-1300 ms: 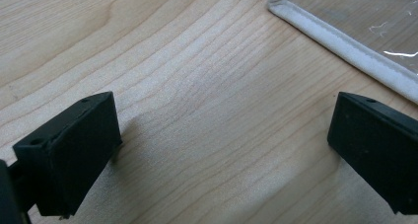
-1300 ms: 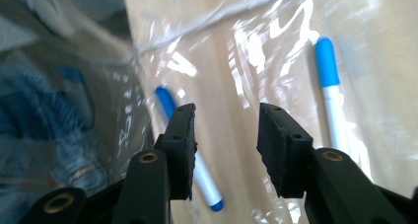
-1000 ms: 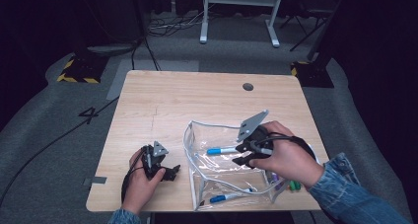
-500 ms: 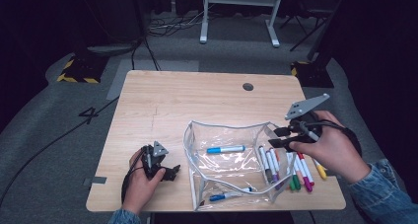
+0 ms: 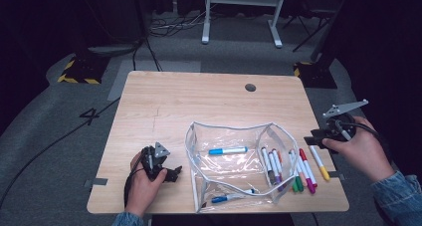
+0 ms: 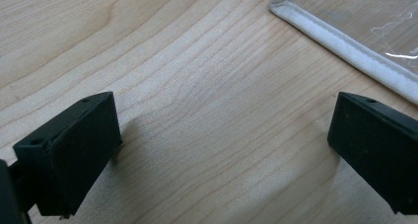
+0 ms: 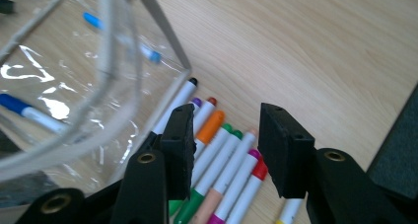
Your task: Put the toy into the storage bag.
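I am holding my right gripper (image 5: 318, 135) with its jaws standing apart and empty over the markers (image 7: 217, 155) lying on the desk (image 5: 199, 101) beside the clear pouch (image 5: 234, 169), while my left gripper (image 5: 171, 173) is resting wide open on bare wood.

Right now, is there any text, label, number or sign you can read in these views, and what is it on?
"4": dark mark on the grey floor left of the table.
Markers: no print legible on the barrels.
Clear pouch: no label visible.
Yellow-black striped floor piece: stripes, no words.
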